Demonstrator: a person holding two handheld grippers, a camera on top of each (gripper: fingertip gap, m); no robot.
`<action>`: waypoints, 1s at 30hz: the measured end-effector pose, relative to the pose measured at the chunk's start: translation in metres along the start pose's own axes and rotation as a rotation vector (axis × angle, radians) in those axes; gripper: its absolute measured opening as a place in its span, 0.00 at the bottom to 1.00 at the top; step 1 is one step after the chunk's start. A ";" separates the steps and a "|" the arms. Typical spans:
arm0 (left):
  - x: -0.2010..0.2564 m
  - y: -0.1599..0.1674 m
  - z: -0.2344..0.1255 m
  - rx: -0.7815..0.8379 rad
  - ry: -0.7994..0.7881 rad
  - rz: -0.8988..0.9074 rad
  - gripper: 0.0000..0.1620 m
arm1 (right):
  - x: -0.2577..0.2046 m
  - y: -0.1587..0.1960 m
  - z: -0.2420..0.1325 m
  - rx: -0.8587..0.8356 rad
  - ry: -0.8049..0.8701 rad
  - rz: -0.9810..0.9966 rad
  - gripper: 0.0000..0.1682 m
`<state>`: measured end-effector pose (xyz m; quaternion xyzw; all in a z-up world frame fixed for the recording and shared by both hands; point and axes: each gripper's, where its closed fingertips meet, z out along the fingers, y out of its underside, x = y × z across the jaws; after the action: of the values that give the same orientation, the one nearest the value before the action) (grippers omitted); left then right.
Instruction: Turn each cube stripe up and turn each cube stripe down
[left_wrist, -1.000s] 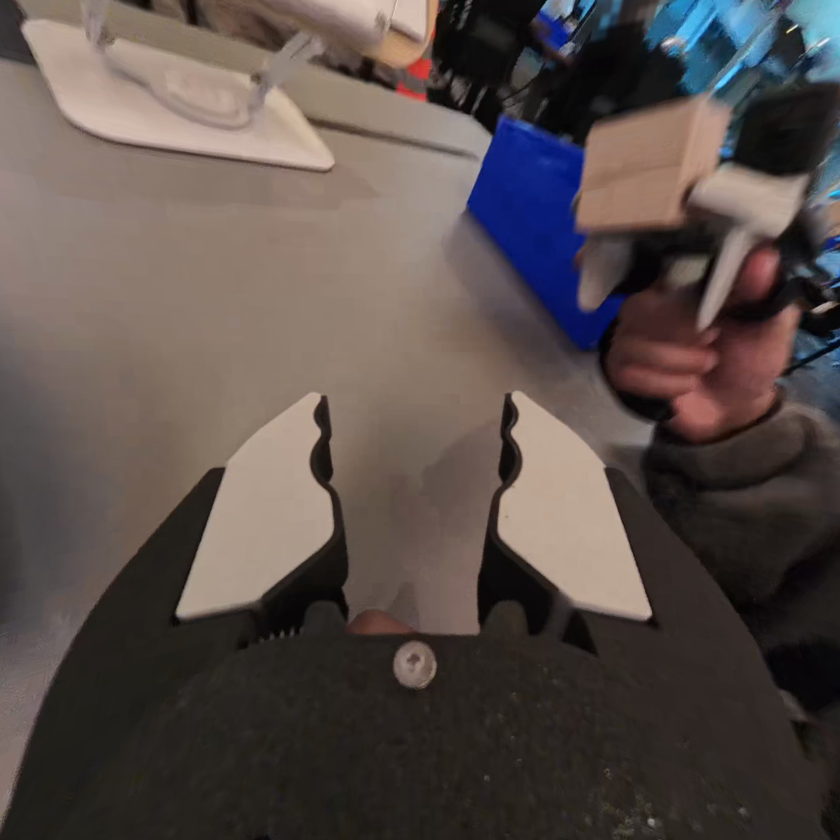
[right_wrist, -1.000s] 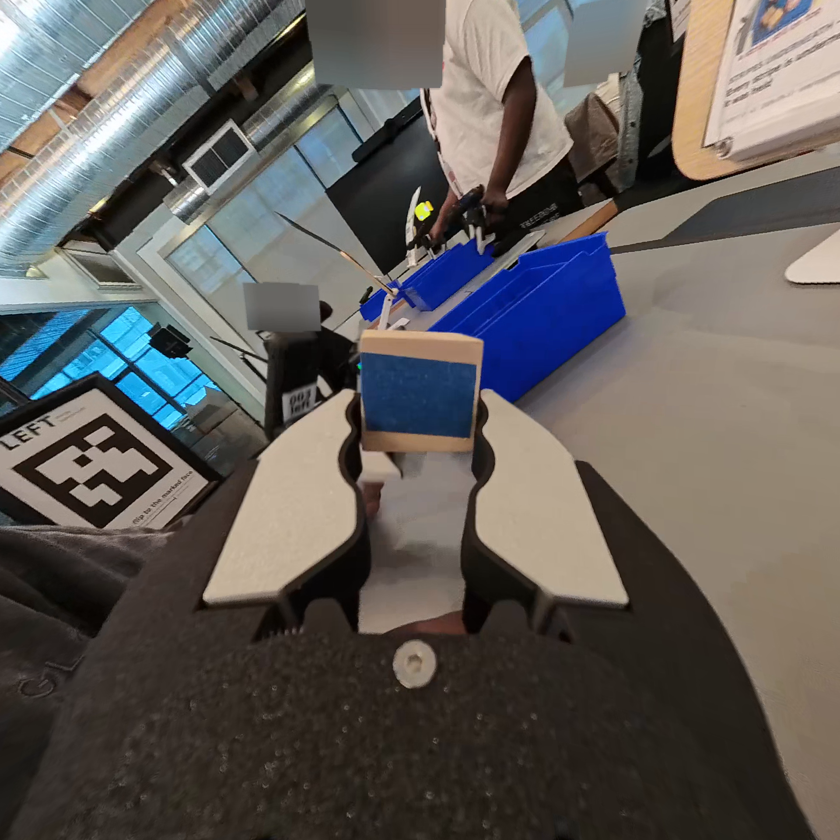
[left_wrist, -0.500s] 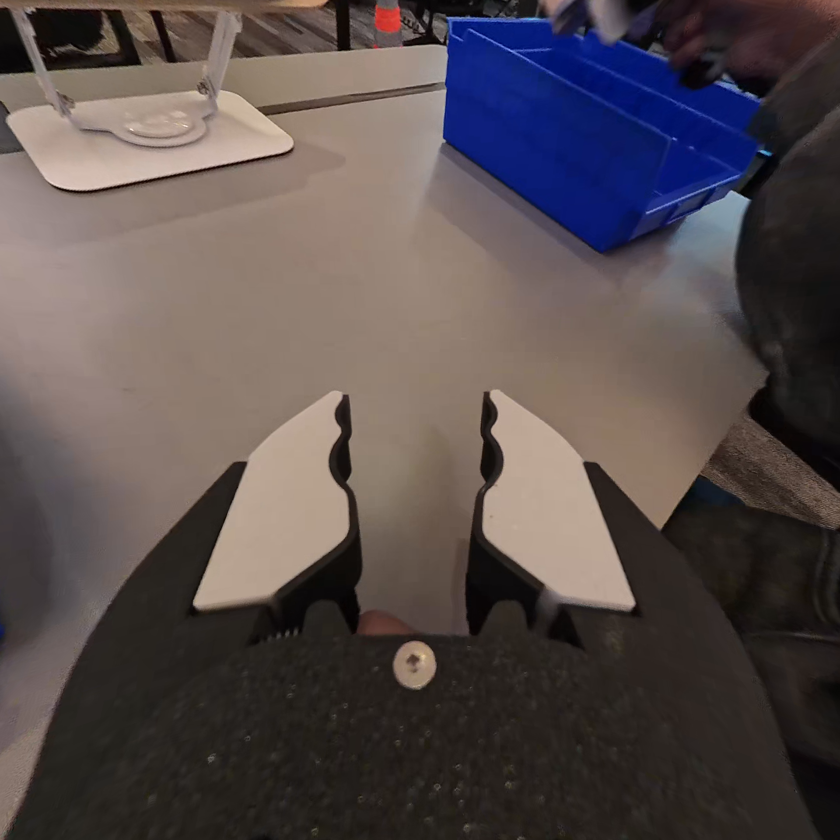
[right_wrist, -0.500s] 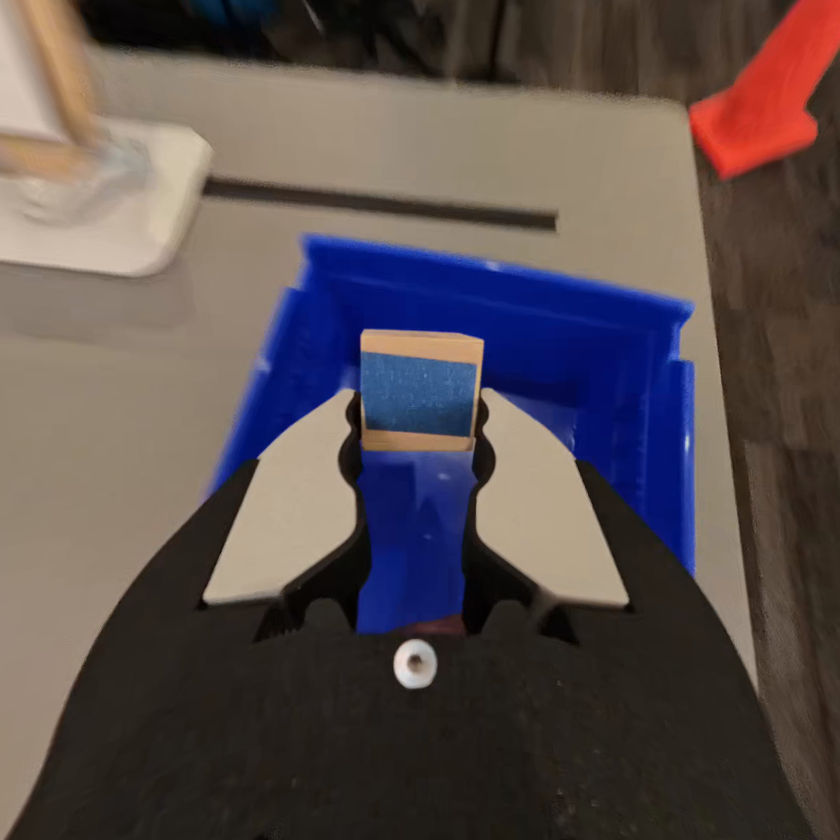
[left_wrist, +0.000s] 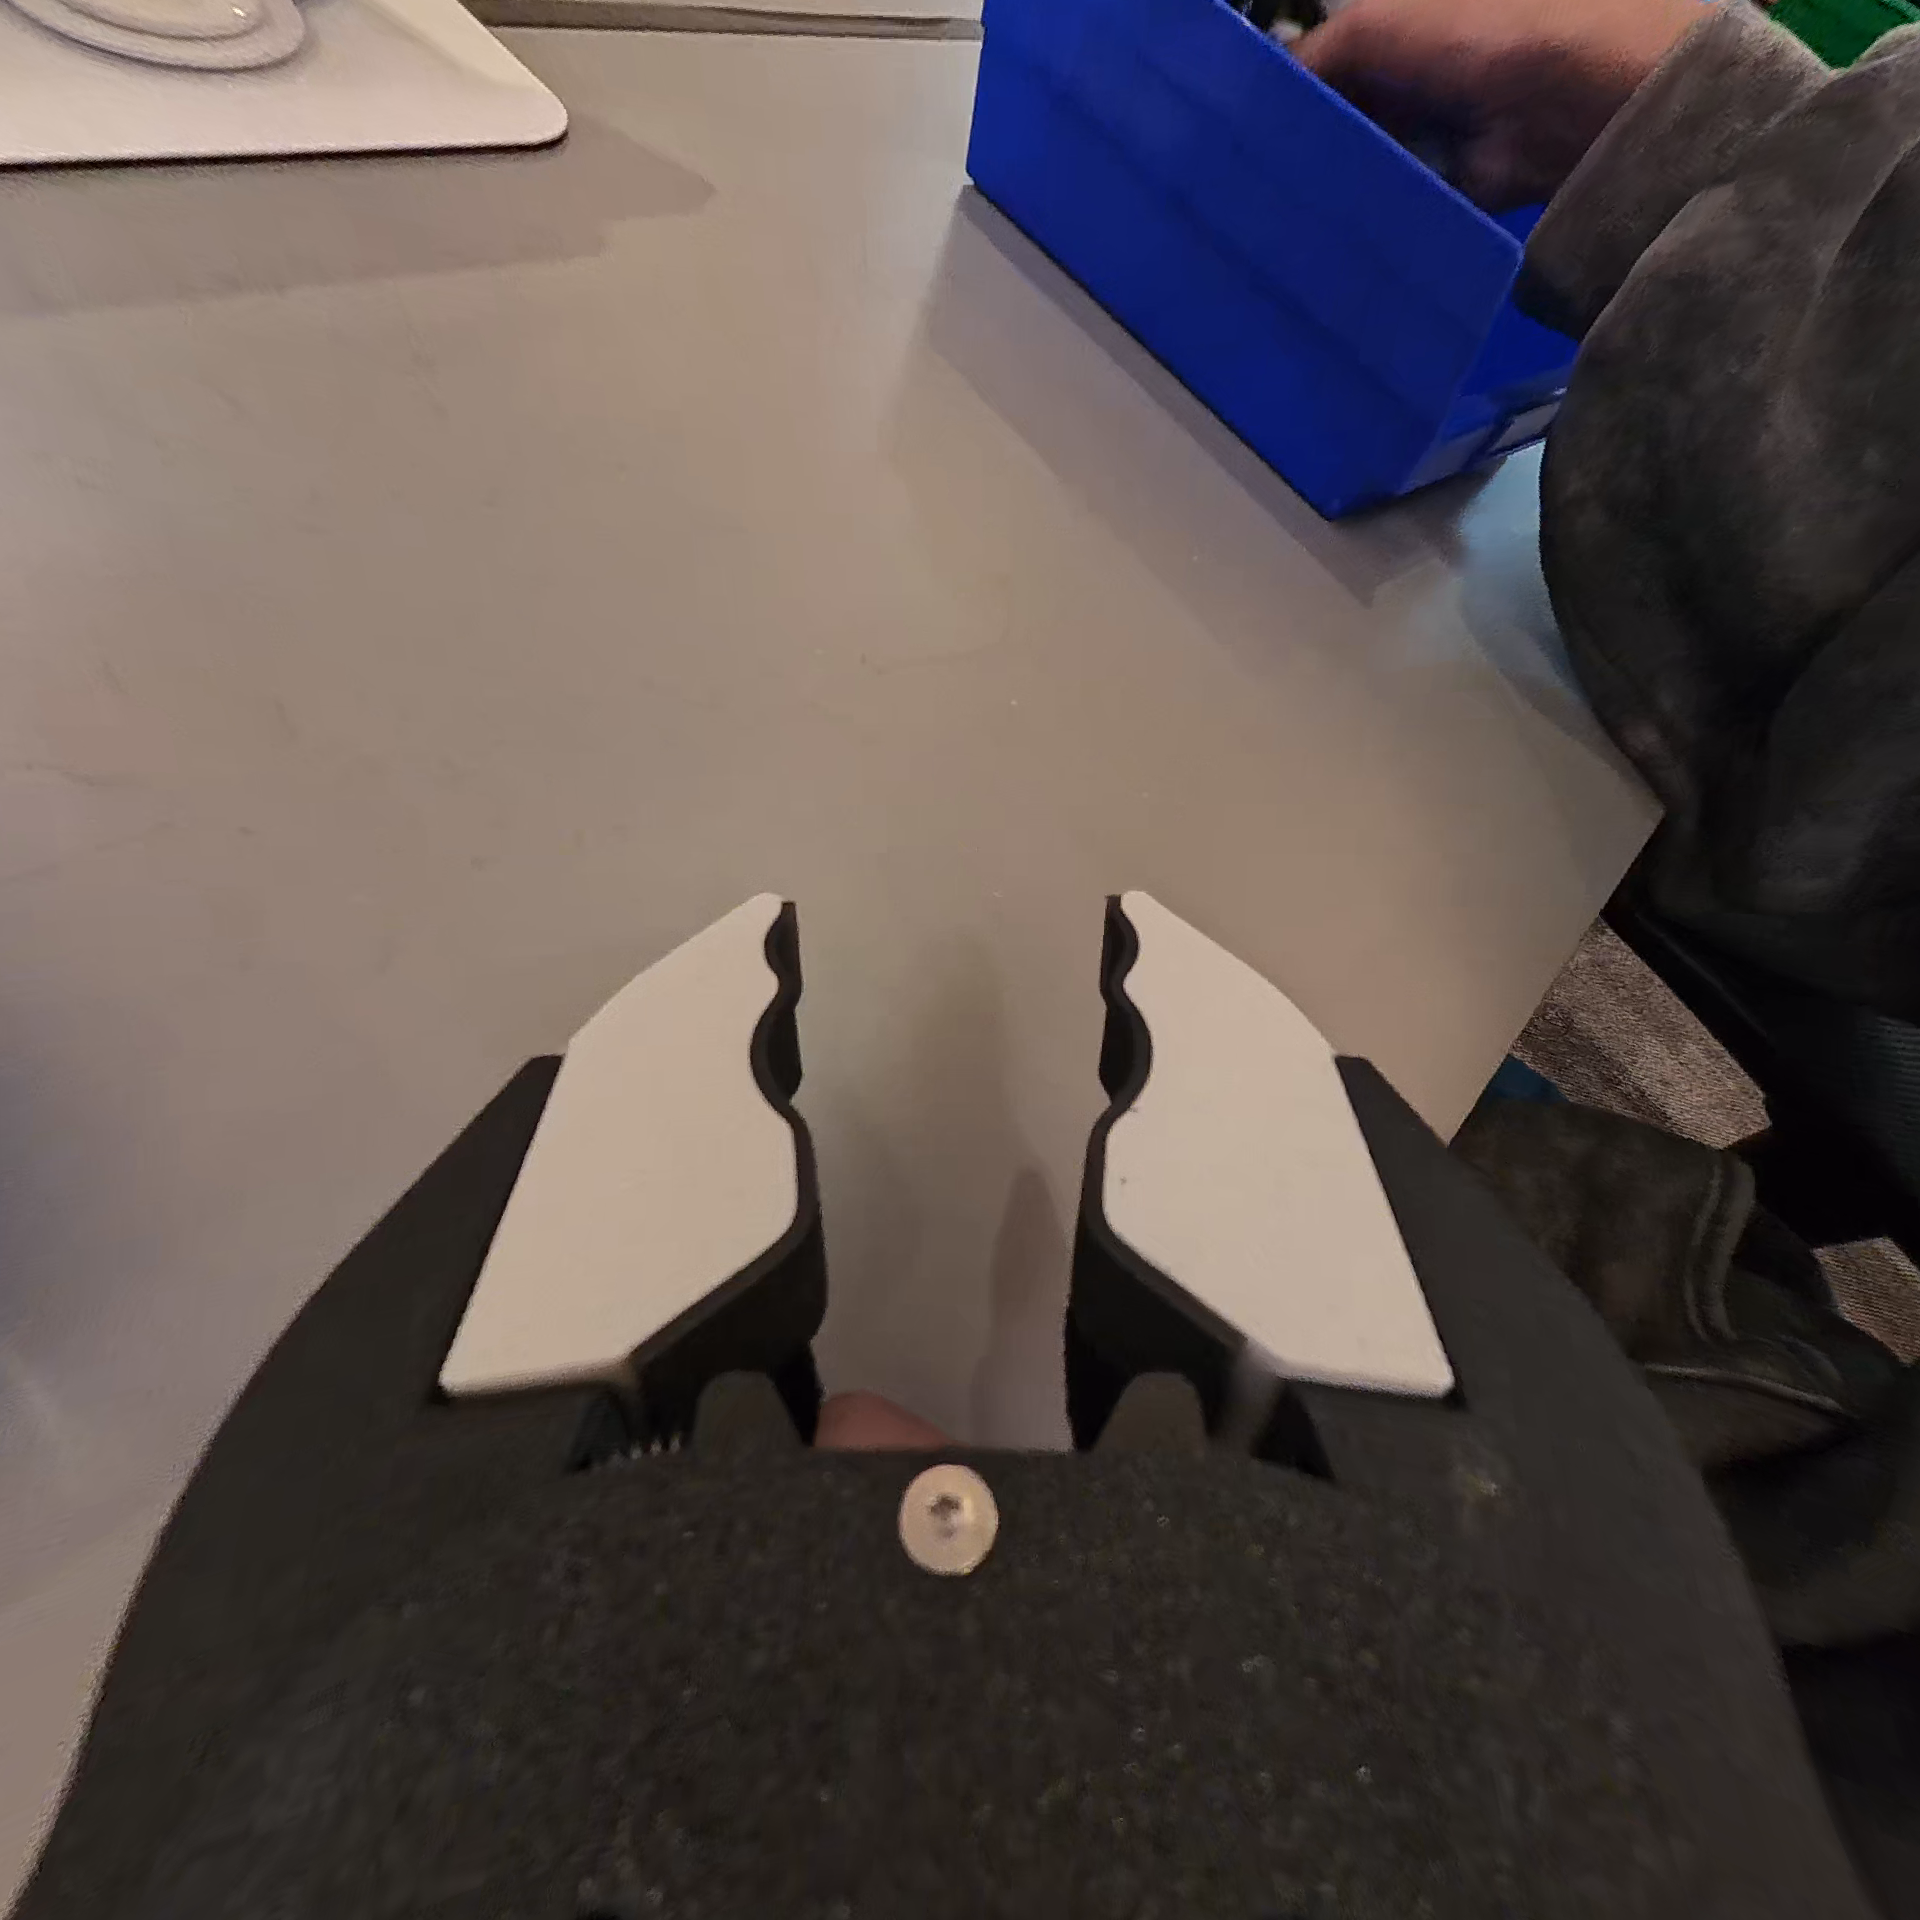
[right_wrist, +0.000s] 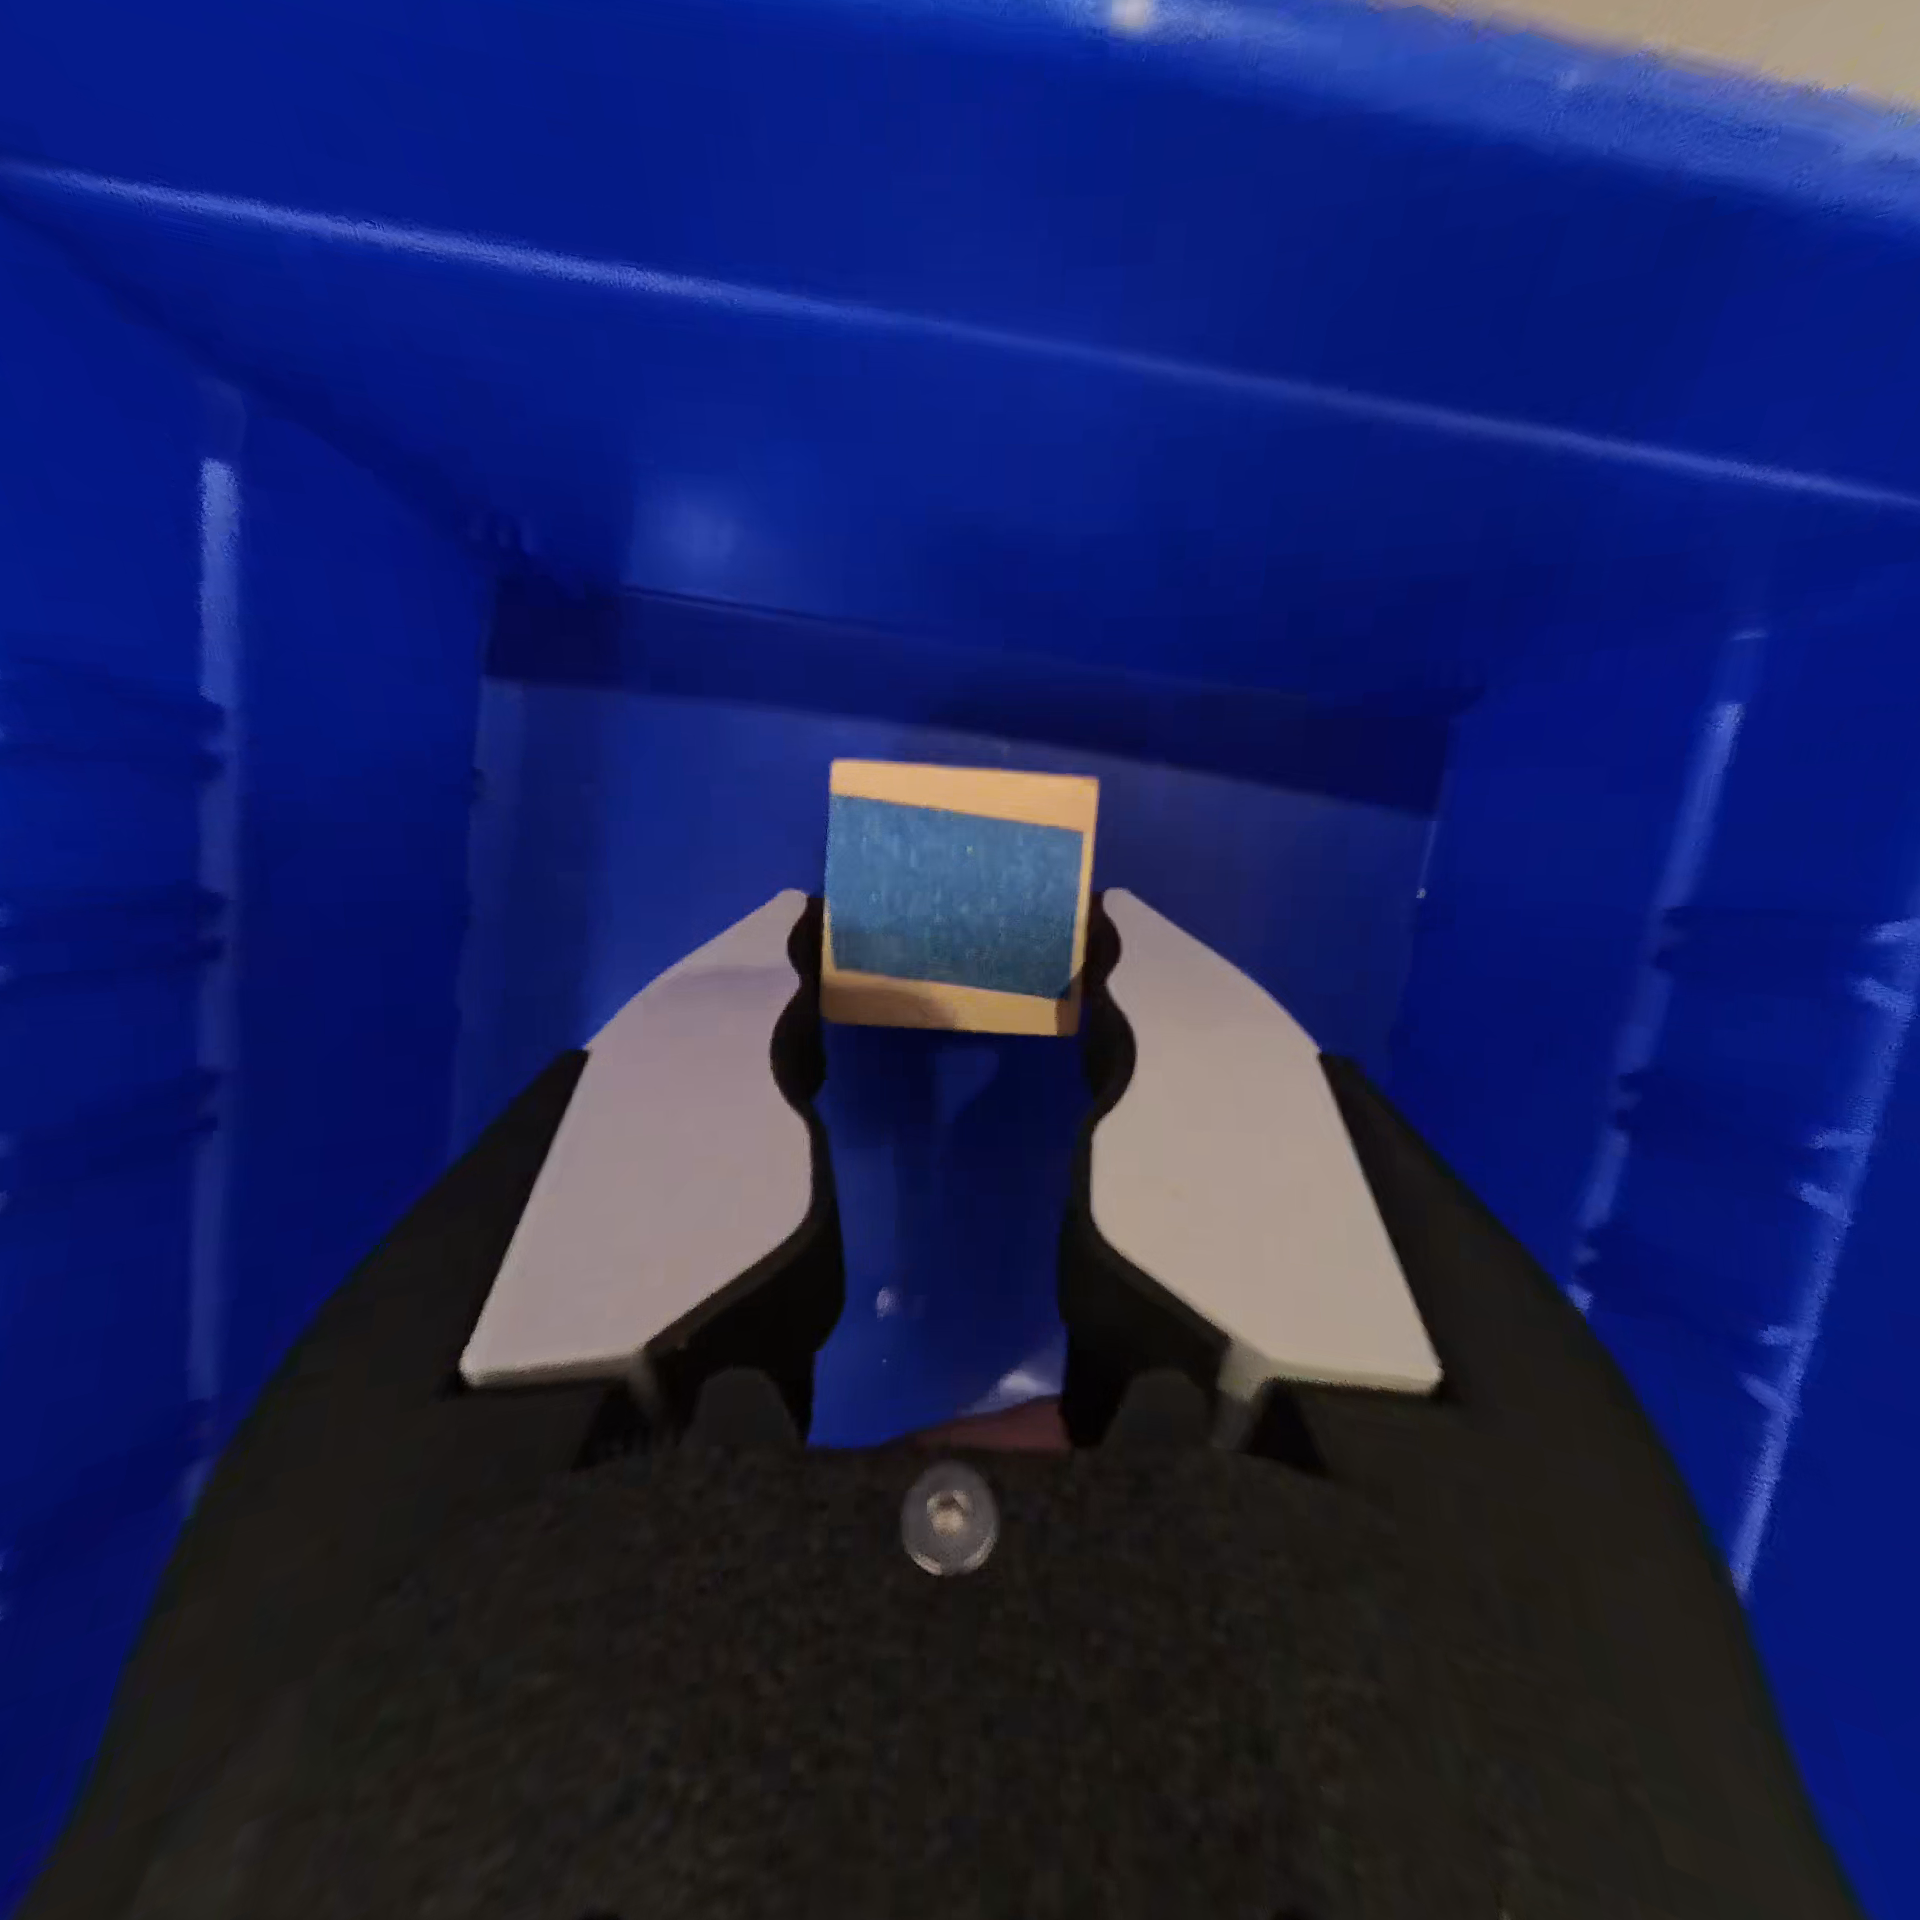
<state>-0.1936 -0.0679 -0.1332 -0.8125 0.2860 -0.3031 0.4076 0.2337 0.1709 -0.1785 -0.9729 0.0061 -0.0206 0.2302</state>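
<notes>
A wooden cube (right_wrist: 956, 899) with a blue stripe on the face toward the camera sits between the fingertips of my right gripper (right_wrist: 954, 914). The gripper is shut on it and holds it inside a blue plastic bin (right_wrist: 935, 468), above the bin's floor. My left gripper (left_wrist: 948, 914) is open and empty, low over the bare grey table (left_wrist: 520, 623). The same blue bin (left_wrist: 1247, 260) shows at the upper right of the left wrist view, with a hand (left_wrist: 1455, 73) and a grey sleeve (left_wrist: 1745, 416) reaching into it. No other cube is in view.
A white stand base (left_wrist: 260, 94) lies on the table at the far left. The table's right edge (left_wrist: 1538, 997) runs close beside my left gripper. The bin's ribbed walls (right_wrist: 156, 935) surround my right gripper on three sides.
My right gripper has carried the cube from over the bin down into it. The left wrist view has drawn a little nearer to the table and bin; its jaws stay open.
</notes>
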 end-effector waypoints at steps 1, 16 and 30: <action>-0.001 0.001 0.000 -0.004 -0.004 0.003 0.34 | 0.003 -0.005 -0.006 0.032 0.021 -0.007 0.34; 0.017 0.004 -0.004 -0.039 0.007 0.175 0.34 | -0.321 0.175 -0.229 0.615 -1.171 -0.292 0.30; -0.200 -0.044 -0.149 -0.295 -0.490 -0.333 0.38 | -0.335 0.202 -0.220 0.464 -1.156 -0.377 0.31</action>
<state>-0.4230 0.0241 -0.0763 -0.9471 0.0836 -0.1162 0.2872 -0.1107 -0.1010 -0.0855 -0.7365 -0.2941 0.4654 0.3931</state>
